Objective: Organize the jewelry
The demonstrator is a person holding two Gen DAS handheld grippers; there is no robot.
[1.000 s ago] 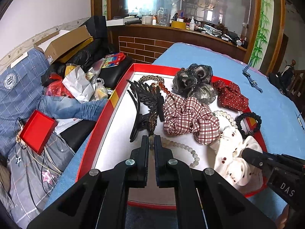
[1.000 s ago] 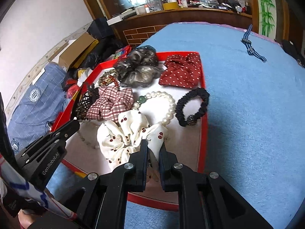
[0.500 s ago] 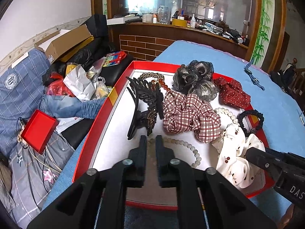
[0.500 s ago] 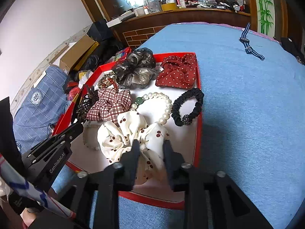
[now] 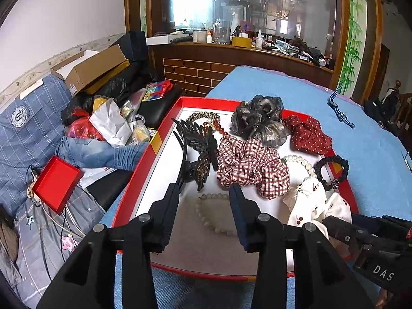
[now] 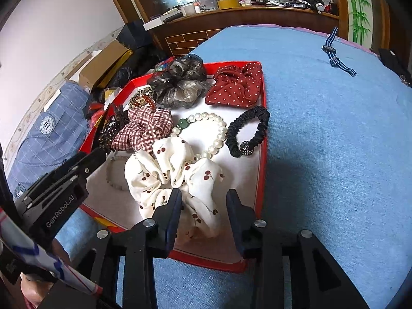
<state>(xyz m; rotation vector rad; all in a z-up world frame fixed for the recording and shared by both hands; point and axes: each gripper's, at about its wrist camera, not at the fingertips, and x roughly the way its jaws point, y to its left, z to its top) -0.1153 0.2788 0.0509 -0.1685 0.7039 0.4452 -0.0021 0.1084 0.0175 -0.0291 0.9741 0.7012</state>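
While both tongs stand spread and empty over the near edge of the shallow red tray with a white floor [image 5: 144, 170], nothing is gripped yet. The left tongs [image 5: 204, 193] frame the pale grey-green bead bracelet [image 5: 206, 213] lying flat on the tray floor just ahead of the black feather-shaped hair claw [image 5: 198, 152]. The right tongs [image 6: 203, 198] straddle the cream satin scrunchie printed with red cherries [image 6: 175, 177] at the tray's near right corner.

The bracelet looks light, hard-beaded and slippery, and probably elastic, so it would roll out of a flat squeeze; taking it across two or three beads on its near arc seems safest. The scrunchie is soft, bulky and forgiving, best pinched through a thick fold rather than a loose edge. One end of the white pearl bracelet with a green bead [image 6: 206, 134] disappears under the scrunchie's far folds, so a lift may drag it.

Only the right wrist view shows that overlap and the green bead clearly, along with the black ruched hair tie with a sparkly ball [image 6: 247, 131]. Only the left wrist view shows the whole grey-green loop; from the right it is a dim arc, partly hidden. The tray sits on a blue-covered tabletop [image 6: 334, 128].
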